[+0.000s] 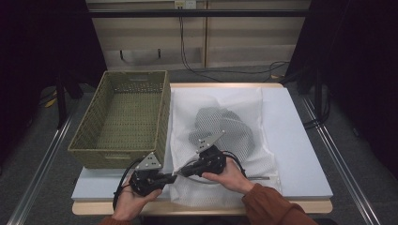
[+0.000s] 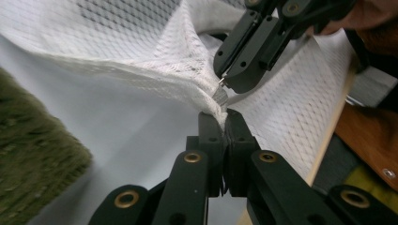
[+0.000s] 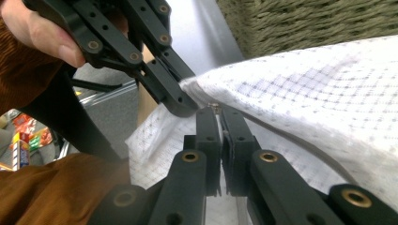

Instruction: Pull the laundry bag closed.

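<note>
The white mesh laundry bag (image 1: 220,140) lies limp on the surface, soft and light (a grey garment (image 1: 220,129) inside adds little weight). Left claw (image 2: 220,115) is clamped on its corner fabric; right claw (image 3: 217,110), just beside it, pinches the zipper pull (image 2: 220,93). Best held by the seam, since loose mesh would stretch and slip.

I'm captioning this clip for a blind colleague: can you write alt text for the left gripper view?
Two black fingers of the left gripper are shut on a bunched corner of a white mesh laundry bag. The right gripper pinches a small metal zipper pull just beyond. A woven olive-green basket blurs at the left, on the pale tabletop.
</note>
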Tool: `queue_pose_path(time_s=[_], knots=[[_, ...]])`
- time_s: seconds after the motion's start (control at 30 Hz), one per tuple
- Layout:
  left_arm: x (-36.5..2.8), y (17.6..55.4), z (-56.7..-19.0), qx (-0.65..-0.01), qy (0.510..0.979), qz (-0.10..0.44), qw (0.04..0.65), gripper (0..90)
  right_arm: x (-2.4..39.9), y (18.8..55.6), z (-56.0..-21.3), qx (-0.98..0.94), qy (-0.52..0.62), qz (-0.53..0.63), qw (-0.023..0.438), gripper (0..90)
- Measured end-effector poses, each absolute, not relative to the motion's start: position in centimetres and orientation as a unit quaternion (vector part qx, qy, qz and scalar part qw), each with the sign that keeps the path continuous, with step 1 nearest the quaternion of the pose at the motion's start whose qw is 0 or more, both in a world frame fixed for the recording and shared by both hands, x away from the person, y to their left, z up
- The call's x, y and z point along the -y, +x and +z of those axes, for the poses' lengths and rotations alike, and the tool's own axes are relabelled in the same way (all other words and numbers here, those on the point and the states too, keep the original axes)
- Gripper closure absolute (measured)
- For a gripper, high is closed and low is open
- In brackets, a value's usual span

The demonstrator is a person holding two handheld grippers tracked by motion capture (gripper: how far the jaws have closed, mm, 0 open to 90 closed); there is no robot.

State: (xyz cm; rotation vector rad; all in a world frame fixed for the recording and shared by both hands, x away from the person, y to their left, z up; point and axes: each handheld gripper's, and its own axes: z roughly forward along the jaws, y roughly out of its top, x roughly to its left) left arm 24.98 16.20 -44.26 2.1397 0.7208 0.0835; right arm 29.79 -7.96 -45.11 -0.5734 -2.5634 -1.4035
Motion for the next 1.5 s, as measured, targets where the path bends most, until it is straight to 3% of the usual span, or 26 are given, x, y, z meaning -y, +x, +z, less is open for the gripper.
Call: queue_pose_path(time_s=[0.5, 0.73, 0.87, 1.07, 1.5], knots=[[-16.7, 25.0, -44.3, -0.293, 0.853, 0.039, 0.430, 87.2, 9.1, 29.9, -45.4, 0.859, -0.212, -0.461, 0.072, 87.1], [-16.5, 25.2, -44.4, -0.300, 0.848, 0.037, 0.434, 70.5, 9.1, 29.8, -45.3, 0.854, -0.211, -0.469, 0.075, 87.0], [-16.4, 25.4, -44.3, -0.306, 0.839, 0.023, 0.448, 65.7, 9.0, 29.7, -45.3, 0.855, -0.208, -0.468, 0.079, 87.0], [-16.0, 25.8, -44.4, -0.302, 0.848, 0.029, 0.434, 85.0, 9.1, 29.8, -45.4, 0.852, -0.209, -0.473, 0.079, 87.0], [-16.3, 25.6, -44.1, -0.299, 0.849, 0.034, 0.435, 87.1, 9.8, 29.7, -45.1, 0.855, -0.215, -0.467, 0.074, 87.0]])
